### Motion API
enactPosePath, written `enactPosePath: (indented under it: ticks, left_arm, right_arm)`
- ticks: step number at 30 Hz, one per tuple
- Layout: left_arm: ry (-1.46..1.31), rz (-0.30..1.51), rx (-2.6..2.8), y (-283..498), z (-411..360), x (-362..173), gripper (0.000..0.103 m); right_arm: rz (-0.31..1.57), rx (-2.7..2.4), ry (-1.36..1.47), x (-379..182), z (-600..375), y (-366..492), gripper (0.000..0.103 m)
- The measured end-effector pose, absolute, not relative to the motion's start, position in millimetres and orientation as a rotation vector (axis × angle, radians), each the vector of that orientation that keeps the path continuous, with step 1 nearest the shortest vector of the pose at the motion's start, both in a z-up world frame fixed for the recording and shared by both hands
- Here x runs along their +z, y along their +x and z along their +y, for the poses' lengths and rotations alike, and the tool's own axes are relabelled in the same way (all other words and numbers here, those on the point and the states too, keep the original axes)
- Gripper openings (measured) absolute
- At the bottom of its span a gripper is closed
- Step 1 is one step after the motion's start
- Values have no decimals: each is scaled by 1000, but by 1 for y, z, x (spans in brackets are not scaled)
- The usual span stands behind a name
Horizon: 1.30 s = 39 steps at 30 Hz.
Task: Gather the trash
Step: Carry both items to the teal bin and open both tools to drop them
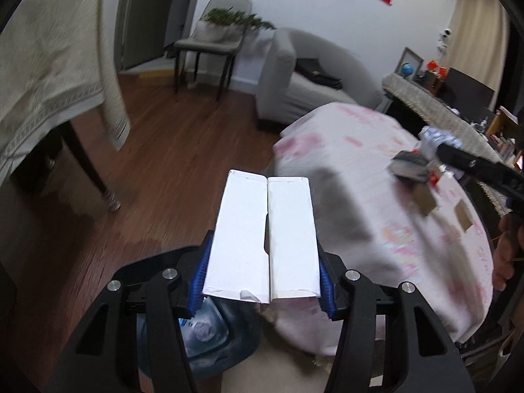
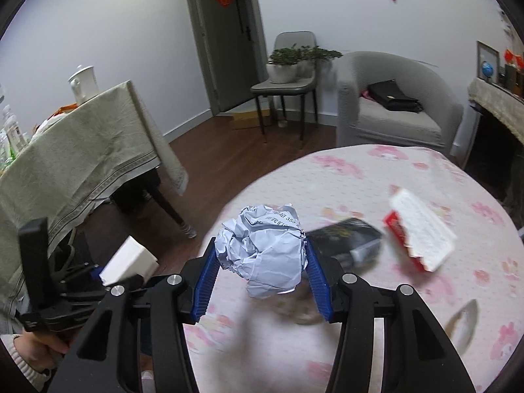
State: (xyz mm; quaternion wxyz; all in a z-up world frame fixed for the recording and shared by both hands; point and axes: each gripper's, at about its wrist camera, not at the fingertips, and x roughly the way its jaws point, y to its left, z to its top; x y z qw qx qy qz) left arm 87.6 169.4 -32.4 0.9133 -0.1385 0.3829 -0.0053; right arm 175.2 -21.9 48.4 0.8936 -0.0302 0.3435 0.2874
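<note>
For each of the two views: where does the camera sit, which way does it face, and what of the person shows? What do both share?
Left wrist: on the left gripper, angled down past its jaws clamping a white box above a bin; a hand shows at right.
Right wrist: on the right gripper, angled down over the pink table, jaws clamping a paper ball; a hand and sleeve at lower left.
Shared: table, armchair, chair with plant, each other's gripper.

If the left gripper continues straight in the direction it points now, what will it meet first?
Probably the wooden floor. The left gripper, shut on a white box, aims past the pink-clothed table's edge; depth is unclear.
</note>
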Motion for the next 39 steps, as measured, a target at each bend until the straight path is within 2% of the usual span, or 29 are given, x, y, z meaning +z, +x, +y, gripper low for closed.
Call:
enactPosePath:
  ticks: [19, 25, 28, 39]
  left_arm:
    - [-345, 1075, 52, 73, 230, -114, 57]
    - [-352, 1137, 37, 67, 235, -128, 67]
    - [-352, 1137, 30, 64, 238, -125, 71]
    - [-392, 994, 98, 46, 275, -80, 72]
  right_arm:
    - [752, 793, -126, 33, 89, 154, 52]
    - [782, 829, -141, 22, 118, 152, 52]
    - [807, 838, -161, 13, 130, 151, 52]
    - [917, 829, -238, -32, 159, 150, 52]
